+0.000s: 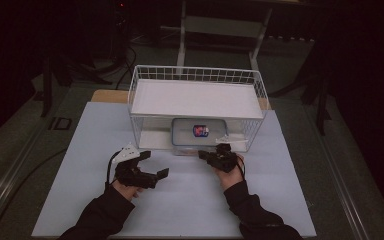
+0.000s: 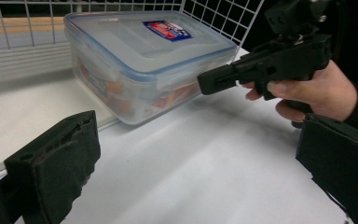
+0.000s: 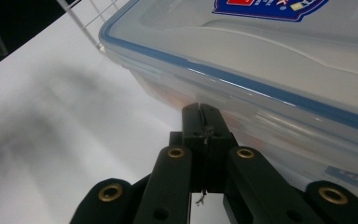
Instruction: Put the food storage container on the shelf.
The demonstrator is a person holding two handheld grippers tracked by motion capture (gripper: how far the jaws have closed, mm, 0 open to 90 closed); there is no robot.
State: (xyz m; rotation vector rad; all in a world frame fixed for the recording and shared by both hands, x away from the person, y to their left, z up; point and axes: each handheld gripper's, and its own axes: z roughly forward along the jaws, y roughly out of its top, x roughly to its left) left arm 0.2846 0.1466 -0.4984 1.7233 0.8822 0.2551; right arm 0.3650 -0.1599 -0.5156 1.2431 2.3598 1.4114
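**Right fingers pressed together at the box's front latch**

The clear plastic food box (image 1: 199, 132), blue-rimmed with a smooth labelled lid, sits under the white wire rack (image 1: 196, 75), its long axis running across the right gripper's (image 1: 203, 156) fingers. Those fingers are closed together, tips at the box's front lid flap; whether they pinch it is unclear. The left gripper (image 1: 156, 165), fingers wide apart and empty, hovers farther off above the white tabletop (image 1: 90, 150).

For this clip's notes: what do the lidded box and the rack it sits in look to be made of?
The clear rectangular lidded box looks like glossy translucent plastic: contents show through, and a blue seal rims the lid. The white grid rack looks like thin coated metal wire, though the coating is a guess.
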